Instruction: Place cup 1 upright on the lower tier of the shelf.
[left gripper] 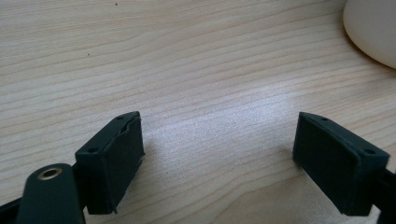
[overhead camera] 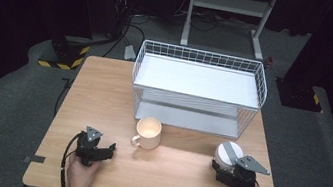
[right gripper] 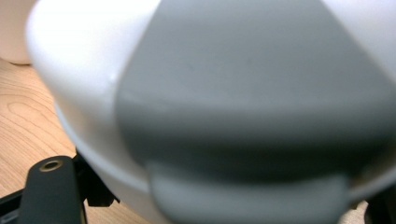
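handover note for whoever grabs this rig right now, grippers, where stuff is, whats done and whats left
Left gripper: open, nothing between its jaws, resting on the table near the front left.
Right gripper: jaws around the white container with a grey lid at the front right; the container sits on the table, grip looks closed on it.
Cream mug: upright mid-table, in front of the white wire rack, untouched.
Done: container gripped, apparently.
Left: probably lift the container and place it, perhaps on the rack, whose shelves hold nothing; mug may follow.
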`<state>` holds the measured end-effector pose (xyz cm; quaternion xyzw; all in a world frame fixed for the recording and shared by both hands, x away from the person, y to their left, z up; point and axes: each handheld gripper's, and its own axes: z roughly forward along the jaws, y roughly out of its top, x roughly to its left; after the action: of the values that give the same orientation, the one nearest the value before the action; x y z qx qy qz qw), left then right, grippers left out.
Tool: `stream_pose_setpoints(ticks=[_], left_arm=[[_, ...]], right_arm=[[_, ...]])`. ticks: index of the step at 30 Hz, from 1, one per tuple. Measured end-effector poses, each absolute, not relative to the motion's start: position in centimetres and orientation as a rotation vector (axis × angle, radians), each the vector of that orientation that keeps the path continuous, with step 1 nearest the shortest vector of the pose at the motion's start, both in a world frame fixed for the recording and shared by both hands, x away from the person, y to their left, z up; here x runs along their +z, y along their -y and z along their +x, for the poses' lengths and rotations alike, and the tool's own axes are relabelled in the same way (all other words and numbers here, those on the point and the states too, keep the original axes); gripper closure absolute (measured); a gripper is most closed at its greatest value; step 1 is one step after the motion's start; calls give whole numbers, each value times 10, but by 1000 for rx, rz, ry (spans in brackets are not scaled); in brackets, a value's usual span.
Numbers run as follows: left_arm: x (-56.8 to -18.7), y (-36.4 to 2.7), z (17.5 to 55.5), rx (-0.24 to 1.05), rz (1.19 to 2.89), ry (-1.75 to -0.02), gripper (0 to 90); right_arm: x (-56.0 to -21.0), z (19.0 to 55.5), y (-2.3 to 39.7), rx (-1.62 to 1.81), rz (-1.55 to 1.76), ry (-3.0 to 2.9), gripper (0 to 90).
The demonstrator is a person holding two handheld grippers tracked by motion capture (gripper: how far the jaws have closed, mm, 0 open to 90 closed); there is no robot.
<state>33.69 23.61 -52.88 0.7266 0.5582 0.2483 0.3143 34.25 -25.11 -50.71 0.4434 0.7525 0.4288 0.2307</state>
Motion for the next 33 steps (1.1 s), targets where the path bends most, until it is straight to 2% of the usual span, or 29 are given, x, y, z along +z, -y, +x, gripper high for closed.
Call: stream_pose_setpoints(ticks=[33], left_arm=[[-529,-236,337,654,1915,-1472,164]], right_arm=[[-501,354,247,1195,1193,-2101,189]])
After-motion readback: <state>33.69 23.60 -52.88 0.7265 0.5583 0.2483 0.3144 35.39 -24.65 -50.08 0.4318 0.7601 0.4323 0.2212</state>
